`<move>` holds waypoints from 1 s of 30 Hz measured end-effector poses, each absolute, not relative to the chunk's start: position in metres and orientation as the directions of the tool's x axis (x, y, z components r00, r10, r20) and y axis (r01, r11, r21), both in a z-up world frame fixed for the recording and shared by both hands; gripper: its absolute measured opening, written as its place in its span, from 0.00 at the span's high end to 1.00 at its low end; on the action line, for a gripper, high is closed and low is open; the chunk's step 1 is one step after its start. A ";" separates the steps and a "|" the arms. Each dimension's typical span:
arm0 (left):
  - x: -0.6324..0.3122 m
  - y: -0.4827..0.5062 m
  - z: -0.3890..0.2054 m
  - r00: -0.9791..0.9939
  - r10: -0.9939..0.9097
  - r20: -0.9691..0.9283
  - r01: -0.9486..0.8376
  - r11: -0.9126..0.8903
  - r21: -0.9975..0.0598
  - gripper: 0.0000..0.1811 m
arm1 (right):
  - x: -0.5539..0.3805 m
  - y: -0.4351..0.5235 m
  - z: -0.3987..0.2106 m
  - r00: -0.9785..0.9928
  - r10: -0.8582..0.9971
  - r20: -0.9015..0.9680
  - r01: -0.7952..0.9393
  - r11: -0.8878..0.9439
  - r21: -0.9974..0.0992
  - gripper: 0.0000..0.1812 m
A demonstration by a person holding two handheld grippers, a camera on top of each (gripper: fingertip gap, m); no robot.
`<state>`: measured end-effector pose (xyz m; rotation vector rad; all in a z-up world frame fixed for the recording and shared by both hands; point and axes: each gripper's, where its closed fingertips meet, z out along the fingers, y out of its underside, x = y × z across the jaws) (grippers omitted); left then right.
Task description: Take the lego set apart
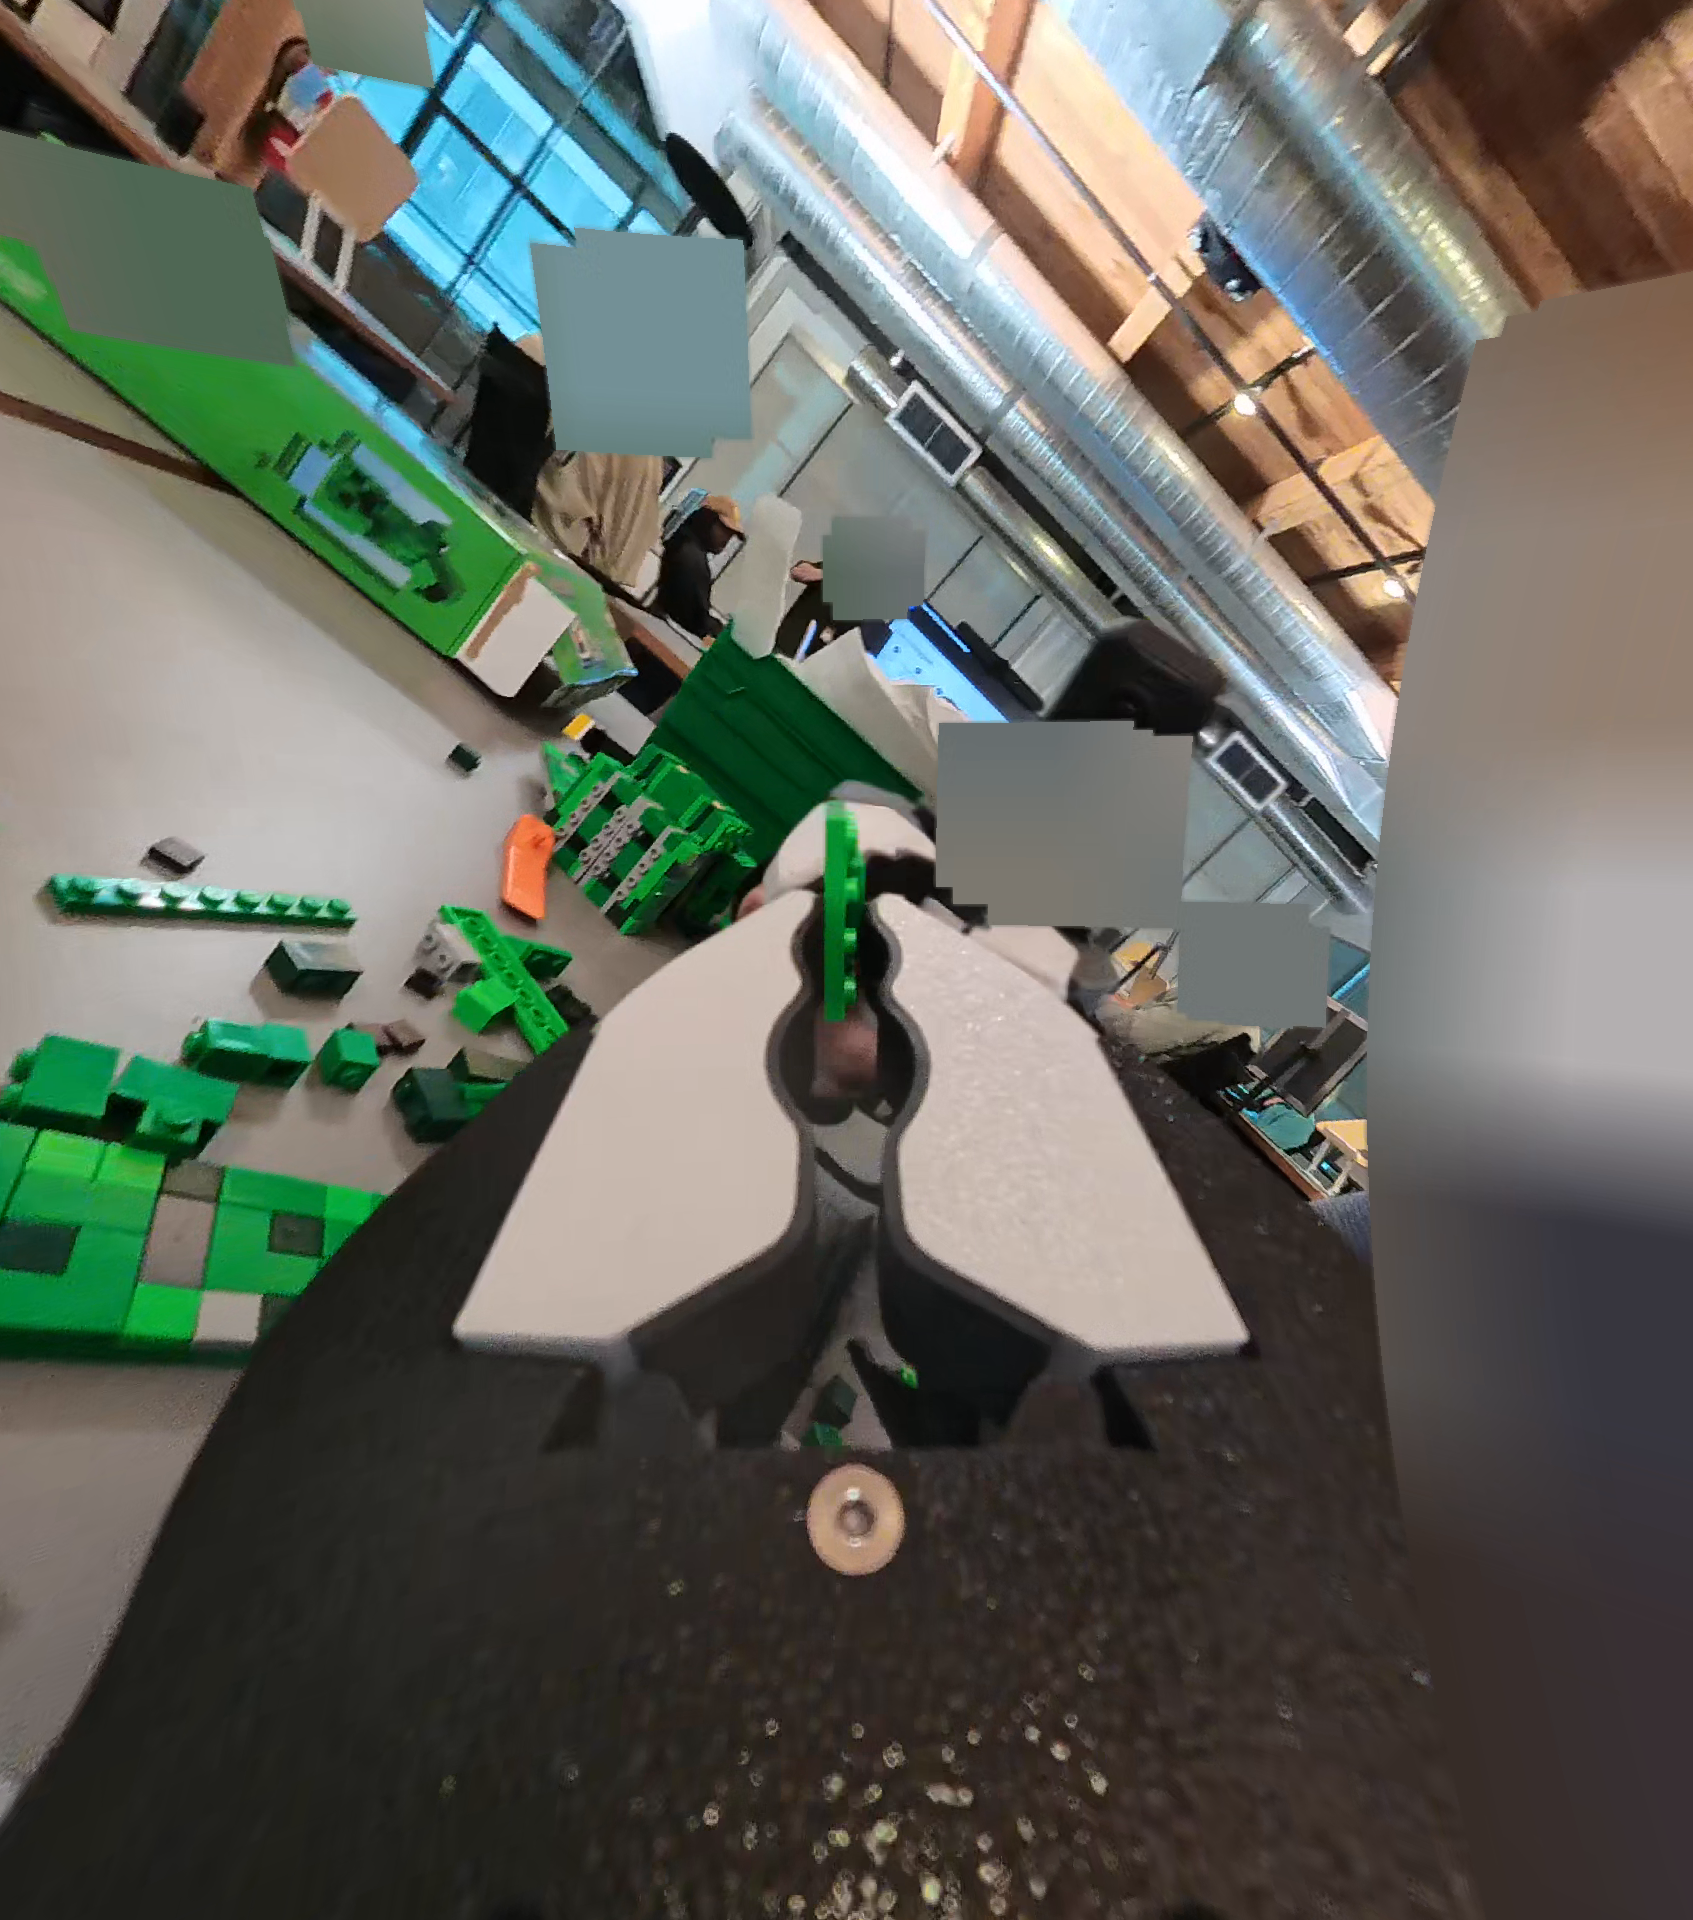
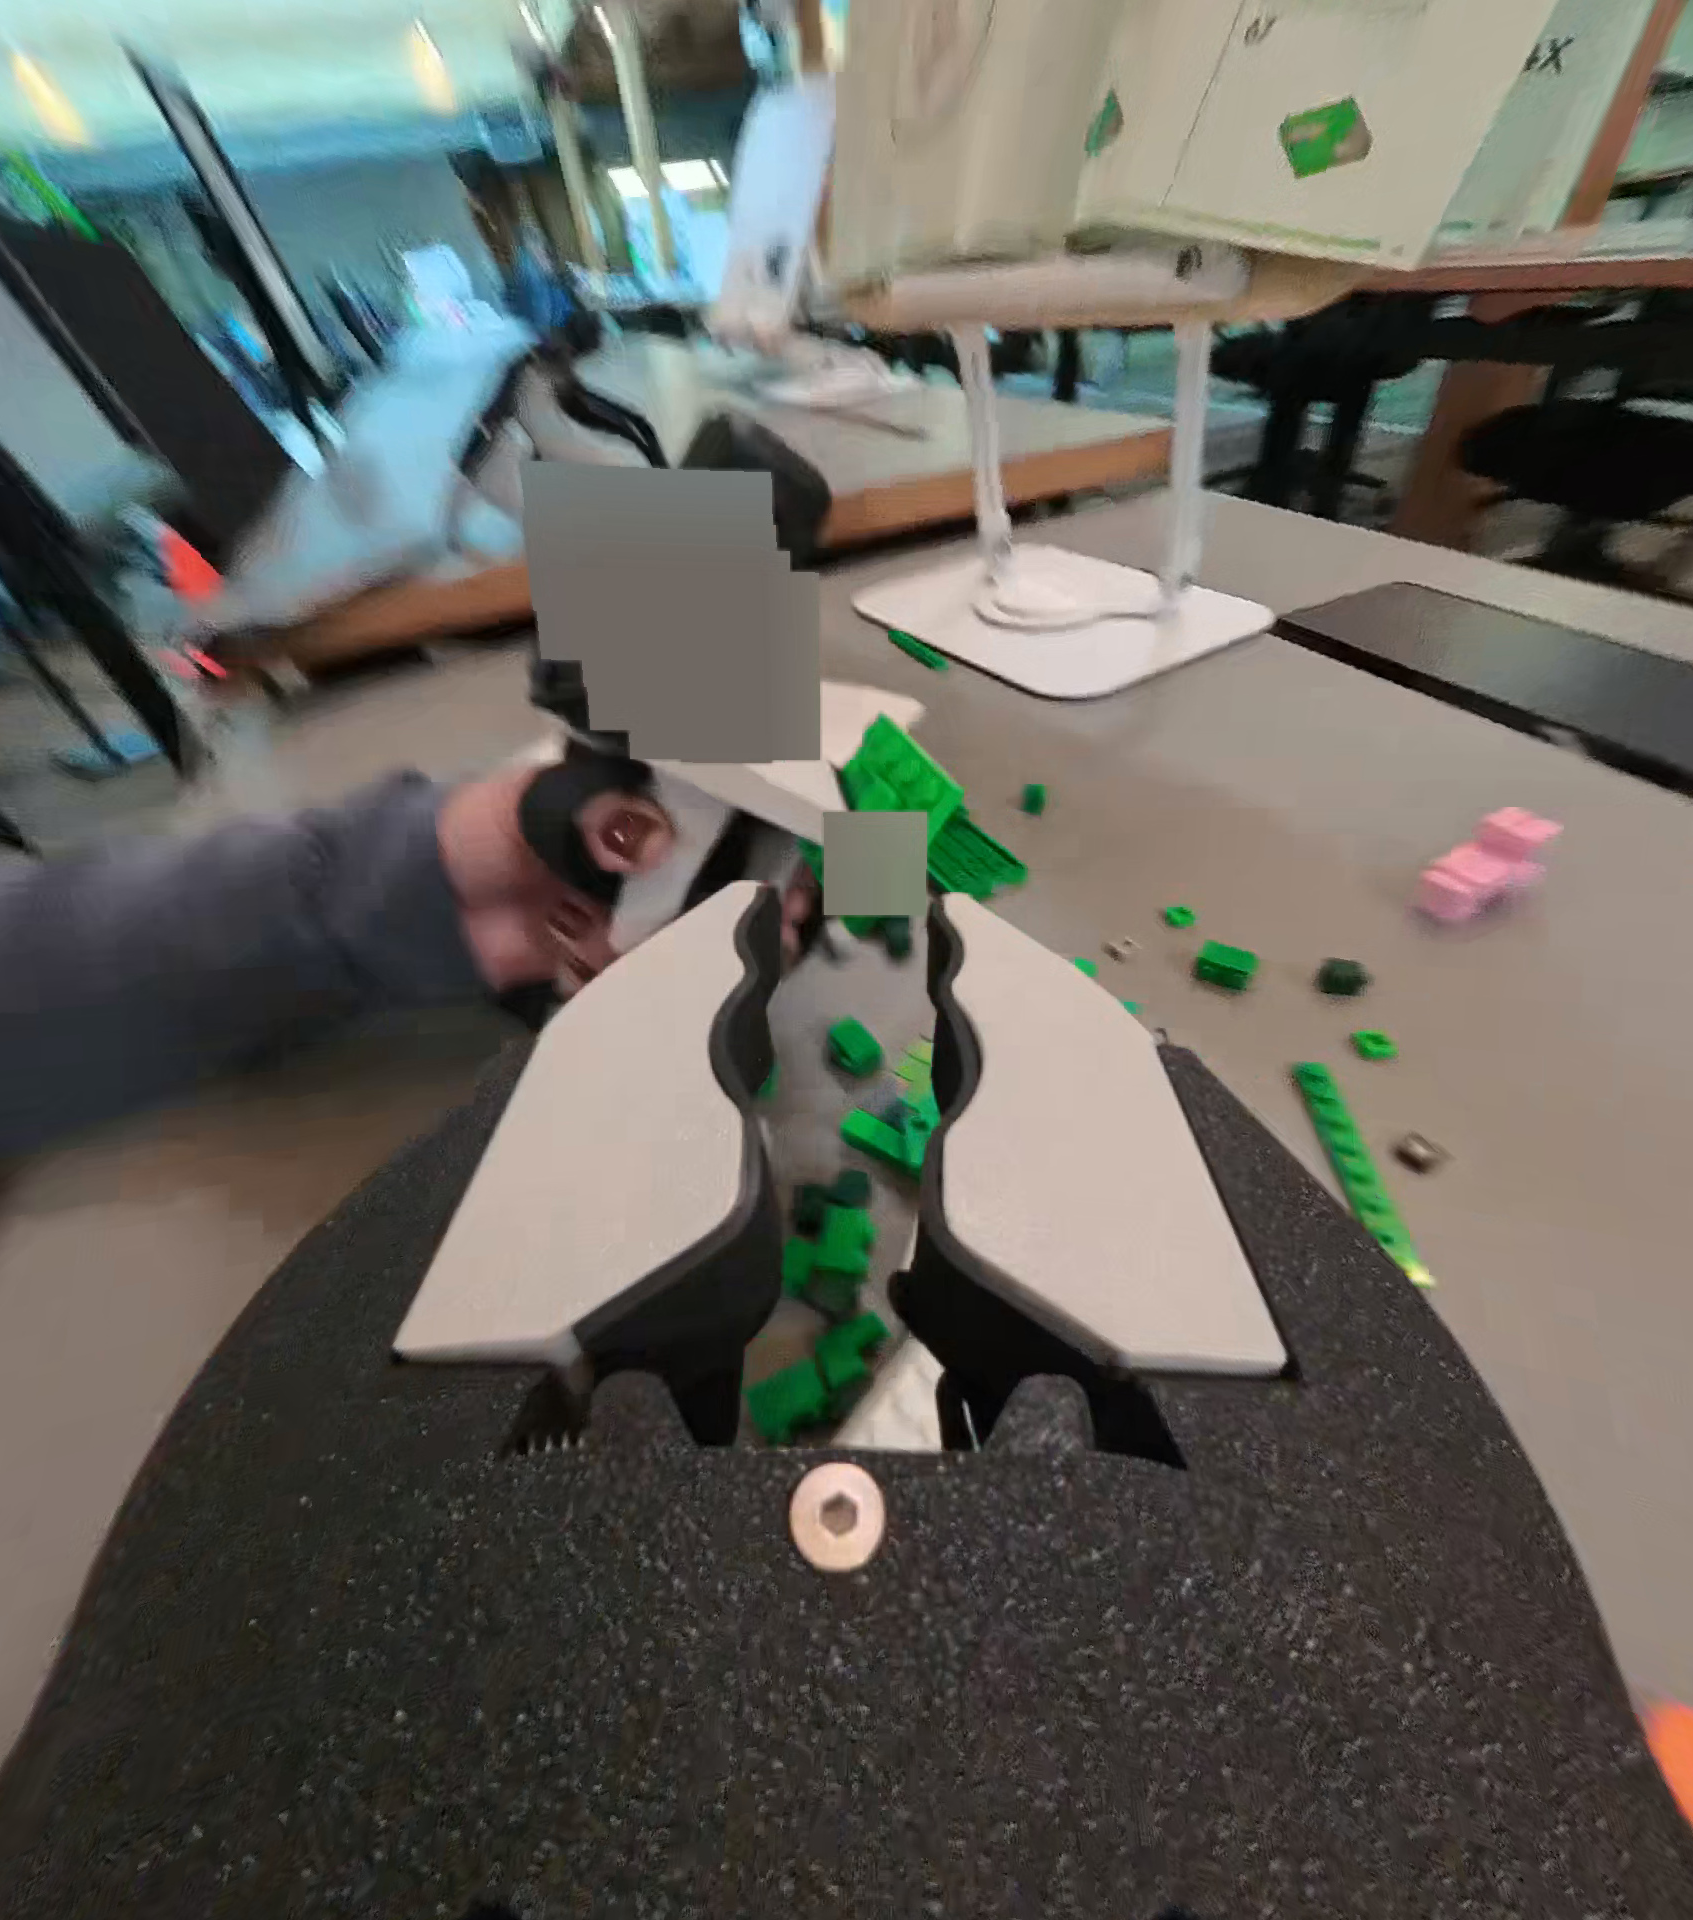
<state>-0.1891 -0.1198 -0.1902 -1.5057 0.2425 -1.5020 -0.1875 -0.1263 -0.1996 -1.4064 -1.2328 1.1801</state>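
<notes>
Your left tongs [image 1: 847,935] clench a thin green plate [image 1: 840,904], your right tongs [image 2: 847,935] hang released; loose bricks [image 1: 250,1049] litter the bench [image 1: 146,675], yet the green-grey core [image 1: 644,842] and tiled slab [image 1: 94,1236] remain assembled.

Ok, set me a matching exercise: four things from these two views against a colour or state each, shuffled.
Things:
1. left gripper
2. right gripper
3. small figure at the table's right
4. wedge tool beside the half-built model

Colours or states:
A. pink
B. open, holding nothing
C. orange
D. shut on a thin green plate

Pairs: 1-D, 2-B, 3-A, 4-C
</notes>
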 end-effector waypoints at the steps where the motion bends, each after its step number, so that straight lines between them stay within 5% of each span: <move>1: -0.187 -0.122 -0.189 0.207 -0.722 0.660 0.465 -0.521 -0.716 0.97 | -0.186 -0.128 -0.194 0.014 0.988 -0.156 0.097 -0.156 -0.983 0.90; 7: -0.180 -0.131 -0.178 0.144 -0.768 0.623 0.464 -0.504 -0.728 0.97 | -0.181 -0.135 -0.185 -0.110 0.946 -0.306 0.023 -0.305 -0.952 0.97; 11: -0.177 -0.134 -0.183 0.116 -0.757 0.643 0.420 -0.549 -0.723 0.97 | -0.178 -0.138 -0.192 -0.117 0.962 -0.245 0.105 -0.233 -0.967 0.98; 16: -0.181 -0.131 -0.203 0.324 -0.774 0.544 0.228 -0.493 -0.839 0.82 | -0.167 -0.144 -0.210 -0.139 0.975 -0.174 0.269 -0.132 -0.954 0.98; 20: -0.173 -0.146 -0.206 0.284 -0.824 0.490 0.126 -0.475 -0.871 0.97 | -0.160 -0.147 -0.219 -0.169 0.969 -0.182 0.333 -0.118 -0.936 0.97; 30: -0.175 -0.147 -0.212 0.234 -0.773 0.590 0.153 -0.570 -0.807 0.98 | -0.165 -0.133 -0.204 -0.060 0.998 -0.036 0.233 -0.021 -0.972 0.96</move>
